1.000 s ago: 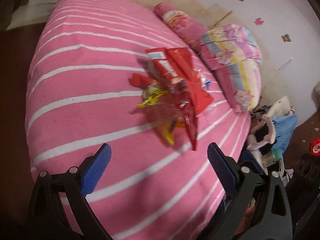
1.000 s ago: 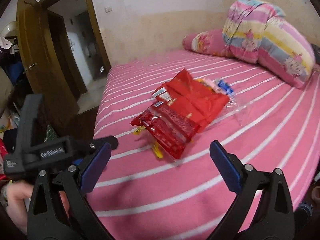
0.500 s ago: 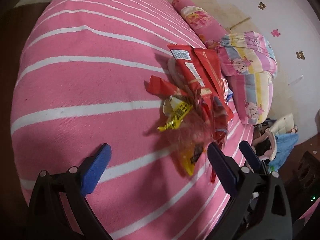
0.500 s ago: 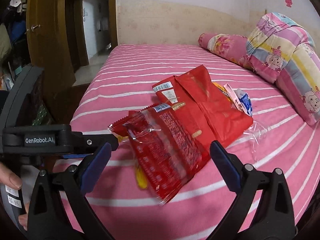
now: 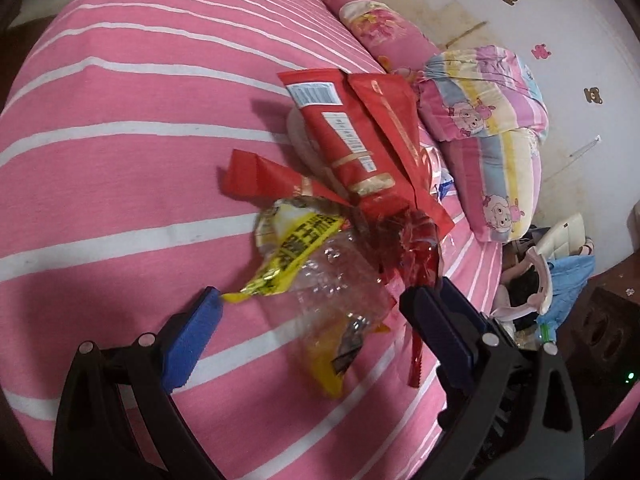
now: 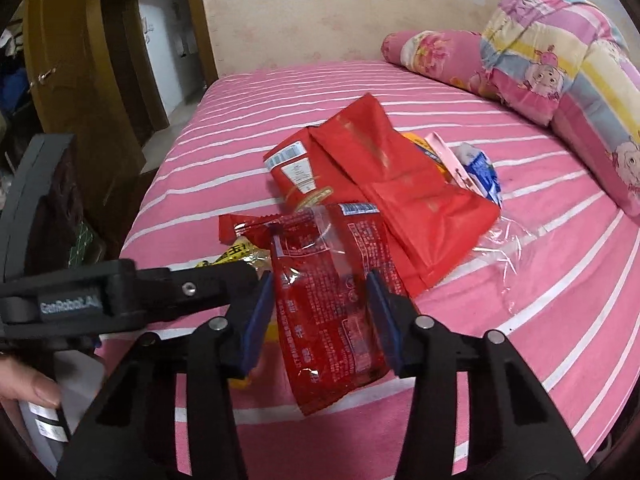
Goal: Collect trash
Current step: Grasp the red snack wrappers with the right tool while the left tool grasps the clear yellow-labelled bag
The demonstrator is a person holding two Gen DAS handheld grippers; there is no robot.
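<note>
- While my right claw (image 6: 320,316) is closing, its blue pads stand on either side of the crinkly red see-through plastic snack wrapper (image 6: 332,304); the wrapper lies between them on the bed, and I cannot tell that the pads are pressing on it yet.
- My left claw (image 5: 310,334) is wide open and holds nothing; between its pads lie a clear crumpled plastic bag (image 5: 340,276) and a yellow printed foil packet (image 5: 292,248), both loose on the sheet.
- In the right wrist view the left claw's black body reaches in from the left, very near the right claw, so I judge the two tools are crowding one small patch.
- I read the step in hand as the first pick: grabbing the nearest piece from the pile.
- Next I would need the right pads to bite firmly on the wrapper, which looks thin and slippery and may slide or fold, then a lift clear of the pile.
- Beyond it lies a large flat red foil bag with a white barcode label (image 6: 380,184), overlapping the wrapper's far end, so lifting could drag it.
- Farther still, a small blue-and-white packet (image 6: 482,172) and a sheet of clear cellophane (image 6: 504,248) wait on the pink white-striped bed sheet (image 6: 280,92).
- I see no bin in either view.
</note>
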